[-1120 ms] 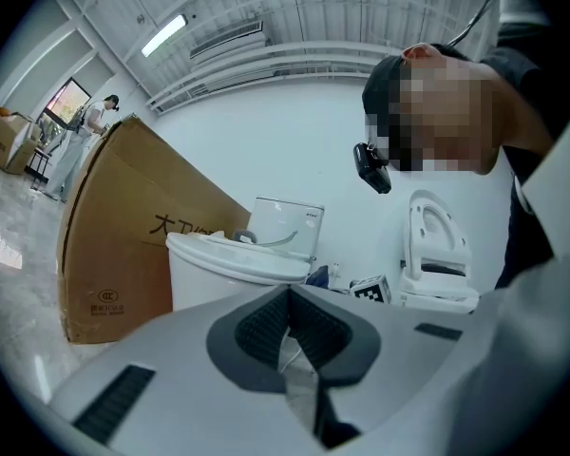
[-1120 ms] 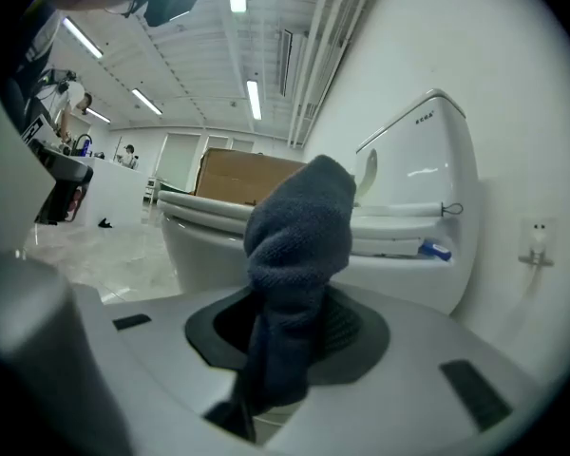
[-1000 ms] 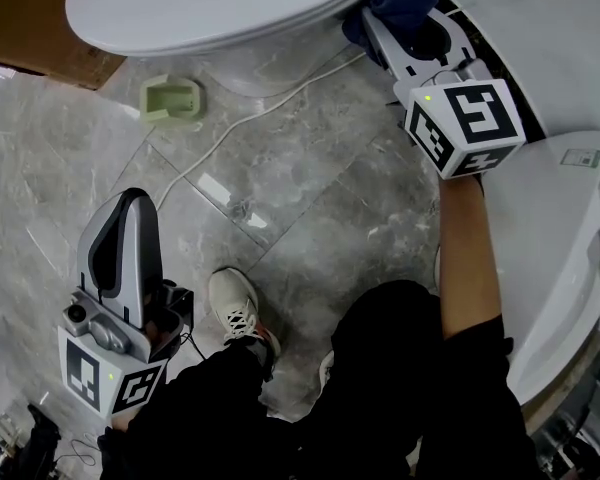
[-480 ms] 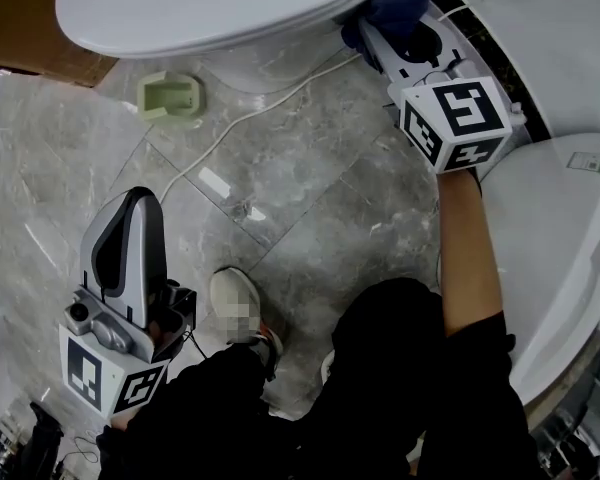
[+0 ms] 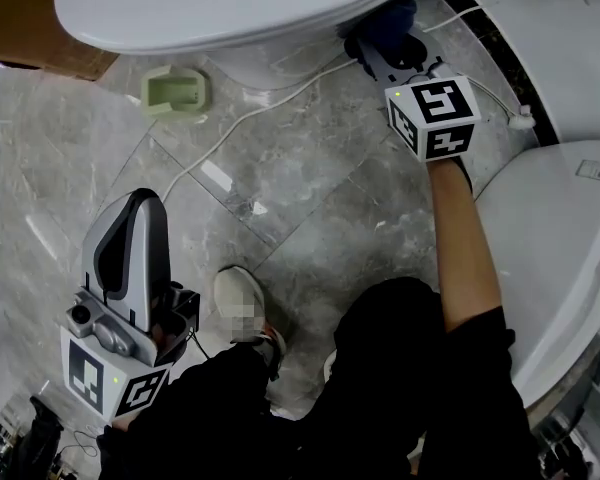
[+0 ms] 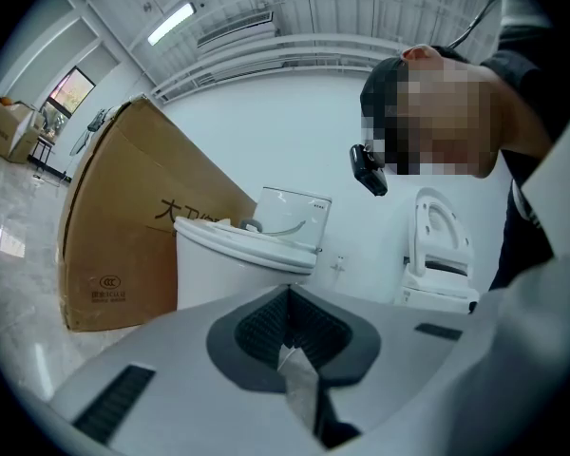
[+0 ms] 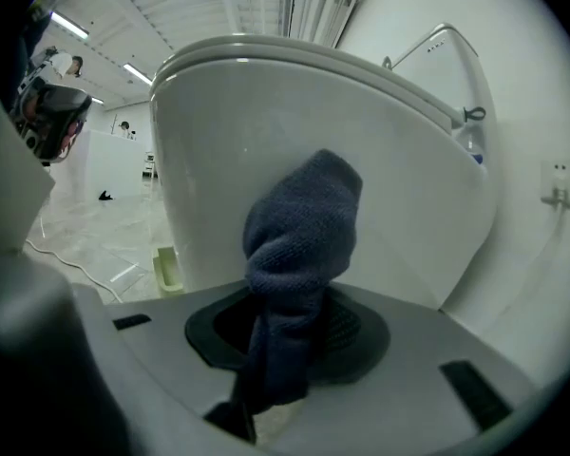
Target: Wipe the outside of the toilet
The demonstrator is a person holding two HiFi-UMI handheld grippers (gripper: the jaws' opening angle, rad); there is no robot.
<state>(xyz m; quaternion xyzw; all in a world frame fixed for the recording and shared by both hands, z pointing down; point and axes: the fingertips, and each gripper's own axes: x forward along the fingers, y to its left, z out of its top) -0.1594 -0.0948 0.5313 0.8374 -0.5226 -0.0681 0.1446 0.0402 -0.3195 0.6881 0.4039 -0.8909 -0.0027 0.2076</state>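
Observation:
A white toilet [image 5: 210,3] stands at the top of the head view, its lid down. My right gripper [image 5: 384,46] reaches under the bowl's right side, shut on a dark blue cloth [image 5: 388,20]. In the right gripper view the bunched cloth [image 7: 299,245] stands up from the right gripper [image 7: 290,326] and presses against the toilet bowl's outer wall [image 7: 228,141]. My left gripper [image 5: 130,253] hangs low at the left beside the person's leg, away from the toilet. Its jaws are shut with nothing between them, as the left gripper [image 6: 290,335] shows in its own view.
A pale green holder [image 5: 173,95] and a white cable [image 5: 250,118] lie on the grey marble floor near the toilet base. A second toilet [image 5: 550,248] stands at the right. A cardboard box [image 5: 30,28] sits at the left. The person's shoe [image 5: 242,308] is below.
My right gripper has moved left and lower with the cloth, further under the toilet bowl. The left gripper has stayed where it was.

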